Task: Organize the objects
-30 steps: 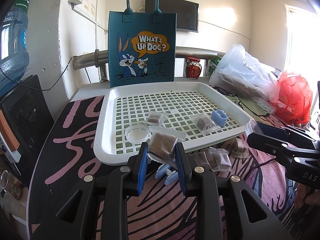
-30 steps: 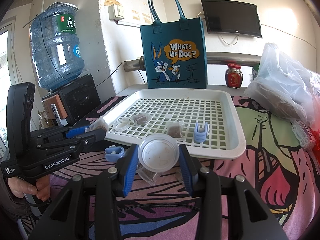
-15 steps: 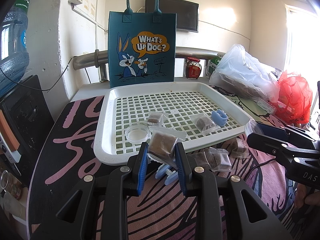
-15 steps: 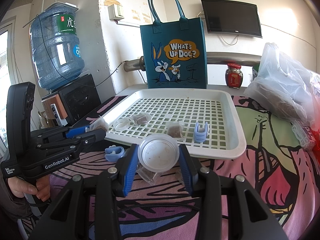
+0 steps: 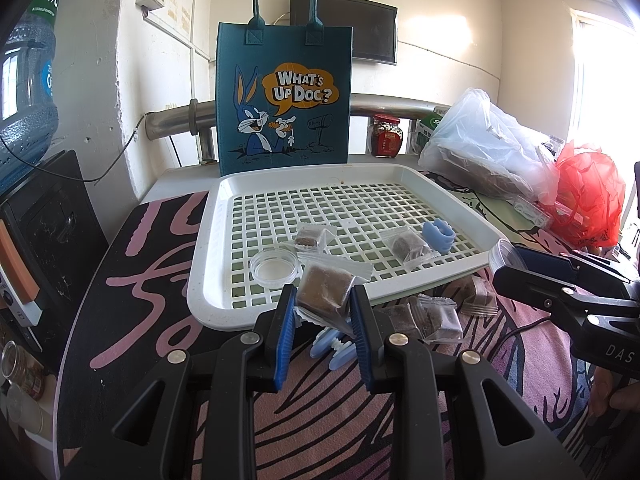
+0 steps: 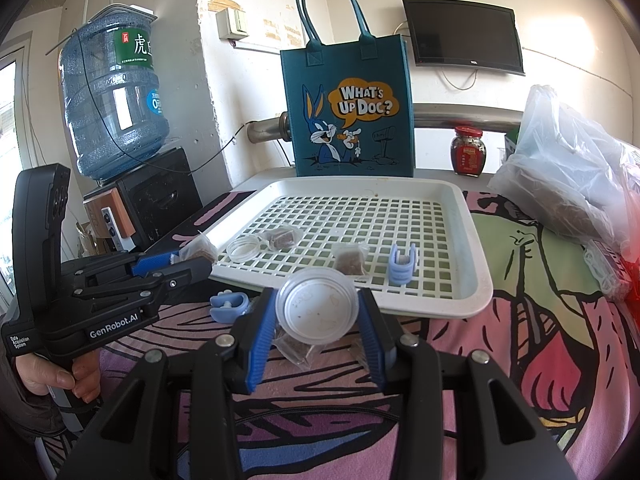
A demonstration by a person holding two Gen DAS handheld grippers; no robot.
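Observation:
My left gripper (image 5: 325,306) is shut on a clear-wrapped brown snack packet (image 5: 325,290), held just above the near rim of the white lattice tray (image 5: 208,280). My right gripper (image 6: 318,312) is shut on a clear round plastic lid (image 6: 317,310), held before the tray's front edge (image 6: 460,308). In the tray lie a clear round dish (image 5: 275,268), two wrapped brown packets (image 5: 310,237) (image 5: 409,245) and a blue clip (image 5: 438,233). Several more packets (image 5: 432,318) and a second blue clip (image 5: 334,346) lie on the cloth in front of the tray.
A teal Bugs Bunny tote bag (image 5: 284,96) stands behind the tray. A red-lidded jar (image 5: 386,136), a clear plastic bag (image 5: 480,148) and a red bag (image 5: 588,196) sit at the right. A water jug (image 6: 112,100) on a black dispenser (image 6: 160,196) stands left.

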